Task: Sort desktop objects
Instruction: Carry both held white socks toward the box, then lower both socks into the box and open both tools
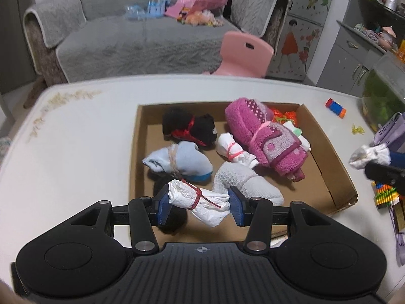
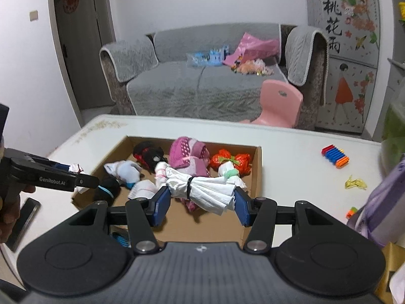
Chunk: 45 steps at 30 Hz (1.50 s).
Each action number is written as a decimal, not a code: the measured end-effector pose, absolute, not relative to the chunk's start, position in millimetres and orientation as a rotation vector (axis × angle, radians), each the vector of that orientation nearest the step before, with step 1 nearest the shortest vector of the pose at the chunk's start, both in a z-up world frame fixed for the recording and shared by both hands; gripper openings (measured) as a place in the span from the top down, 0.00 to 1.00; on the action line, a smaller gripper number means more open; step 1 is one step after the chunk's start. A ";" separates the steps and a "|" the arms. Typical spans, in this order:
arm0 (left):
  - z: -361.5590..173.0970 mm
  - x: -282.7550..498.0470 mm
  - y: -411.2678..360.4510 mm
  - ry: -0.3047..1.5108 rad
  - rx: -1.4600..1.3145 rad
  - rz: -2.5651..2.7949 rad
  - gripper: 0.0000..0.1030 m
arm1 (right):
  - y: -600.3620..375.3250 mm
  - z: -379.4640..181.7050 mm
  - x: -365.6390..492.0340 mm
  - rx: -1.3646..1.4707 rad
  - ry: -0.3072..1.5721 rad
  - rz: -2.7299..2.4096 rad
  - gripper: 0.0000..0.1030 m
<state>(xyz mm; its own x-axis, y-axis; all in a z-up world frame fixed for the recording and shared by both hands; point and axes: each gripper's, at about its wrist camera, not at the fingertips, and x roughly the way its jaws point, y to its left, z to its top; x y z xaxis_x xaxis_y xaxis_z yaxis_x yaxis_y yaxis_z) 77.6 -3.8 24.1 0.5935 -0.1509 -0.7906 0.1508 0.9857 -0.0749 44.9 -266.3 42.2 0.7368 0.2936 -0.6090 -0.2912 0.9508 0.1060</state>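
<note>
Left wrist: we see left gripper clamping red-tied white bundle; right gripper clamping black-tied white bundle over cardboard box. Soft, light, squashy; we'd pinch near tie.

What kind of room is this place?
Most likely a home living room: a grey covered sofa with toys on it, a small pink child's chair, and a sticker-decorated fridge beside the white table.

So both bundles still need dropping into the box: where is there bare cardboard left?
Bare floor in the cardboard box lies along its left wall beside the black bundle and at the near right corner past the magenta towel roll. The middle is crowded. Both jaws are clamped on white bundles.
</note>
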 end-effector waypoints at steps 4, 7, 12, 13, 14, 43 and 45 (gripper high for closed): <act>11.5 87.8 -7.0 0.944 0.011 -0.175 0.48 | -264.5 27.2 60.7 -0.011 0.715 0.314 0.52; 4.2 92.8 -7.8 0.958 0.009 -0.175 0.48 | -265.7 18.6 68.4 -0.012 0.739 0.307 0.52; -7.6 96.7 -7.9 0.981 0.006 -0.174 0.48 | -265.6 10.2 77.9 -0.017 0.765 0.304 0.52; -9.6 97.3 -8.0 0.985 0.006 -0.175 0.48 | -265.0 8.1 79.3 -0.020 0.771 0.303 0.52; -11.7 97.9 -8.0 0.991 0.004 -0.175 0.48 | -264.3 6.5 80.6 -0.023 0.776 0.302 0.52; -44.4 110.6 -19.6 1.003 0.069 -0.136 0.46 | -245.4 -37.2 105.9 -0.146 0.864 0.256 0.51; -45.1 109.7 -21.9 0.990 0.090 -0.134 0.44 | -245.5 -37.2 106.2 -0.142 0.862 0.254 0.51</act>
